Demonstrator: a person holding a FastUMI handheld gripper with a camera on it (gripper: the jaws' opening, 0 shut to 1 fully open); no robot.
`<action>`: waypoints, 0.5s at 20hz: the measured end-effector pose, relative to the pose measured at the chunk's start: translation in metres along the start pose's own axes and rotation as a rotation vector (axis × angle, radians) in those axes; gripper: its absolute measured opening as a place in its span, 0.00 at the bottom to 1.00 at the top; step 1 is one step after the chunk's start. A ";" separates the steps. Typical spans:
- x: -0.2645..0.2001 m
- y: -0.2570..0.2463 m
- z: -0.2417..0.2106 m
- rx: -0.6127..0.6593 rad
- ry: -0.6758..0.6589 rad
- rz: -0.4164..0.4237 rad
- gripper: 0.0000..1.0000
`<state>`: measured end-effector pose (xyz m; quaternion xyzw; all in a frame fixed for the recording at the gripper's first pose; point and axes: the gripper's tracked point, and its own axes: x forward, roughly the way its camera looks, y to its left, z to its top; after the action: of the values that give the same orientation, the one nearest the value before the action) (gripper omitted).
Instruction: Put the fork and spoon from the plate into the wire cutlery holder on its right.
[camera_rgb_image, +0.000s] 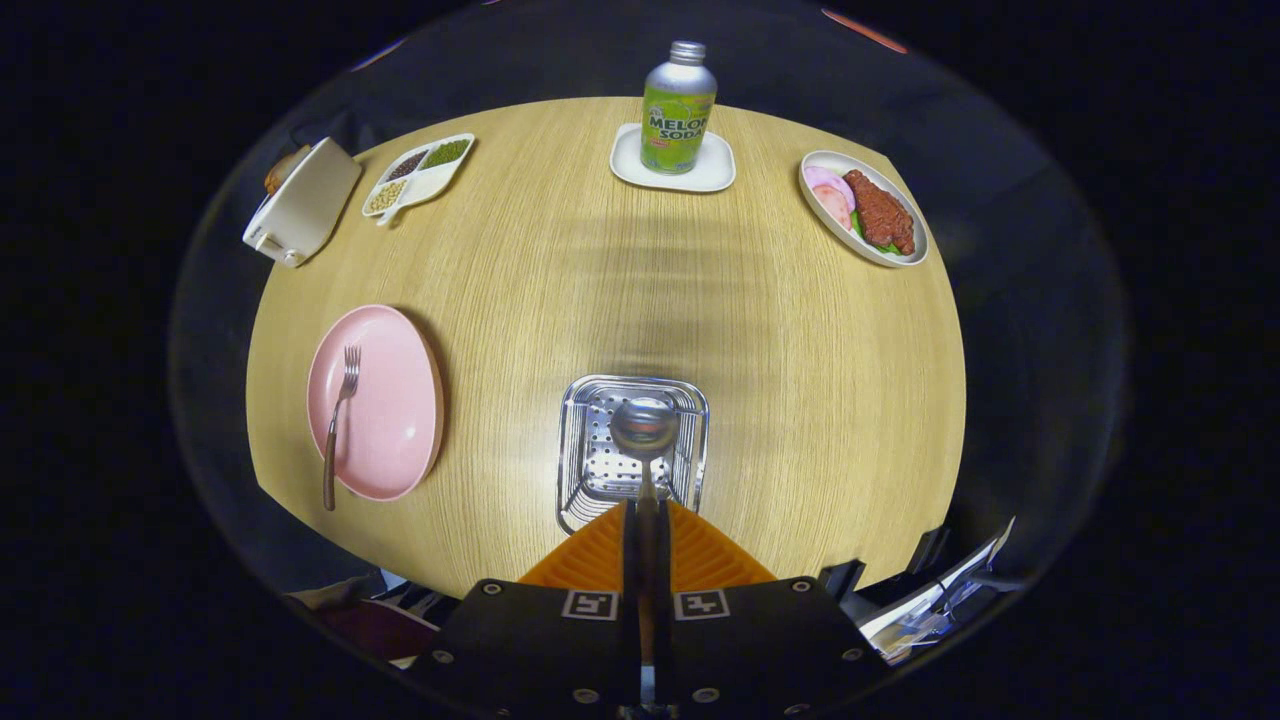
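My gripper (646, 520) is shut on the spoon (644, 428), holding its handle between the two fingers. The spoon's bowl points away from me and hangs right above the open top of the metal cutlery holder (583, 455), which stands just ahead of the fingers. To the left of the holder lies the pink plate (390, 400). The fork (338, 420) rests on the plate with its tines pointing away and its handle sticking out over the plate's near rim.
On the far side of the round wooden table (780, 350) stand a melon soda bottle (678, 108) on a white coaster, a plate of meat (866, 208), a divided dish of beans (418, 176) and a white toaster (302, 202).
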<state>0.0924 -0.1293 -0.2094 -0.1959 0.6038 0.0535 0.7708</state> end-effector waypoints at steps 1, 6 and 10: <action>0.002 0.001 0.000 0.008 0.006 0.008 0.06; -0.003 0.004 0.010 -0.001 -0.055 0.028 0.12; -0.040 0.010 0.027 0.005 -0.250 0.011 0.52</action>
<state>0.1030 -0.1045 -0.1684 -0.1826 0.5043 0.0799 0.8402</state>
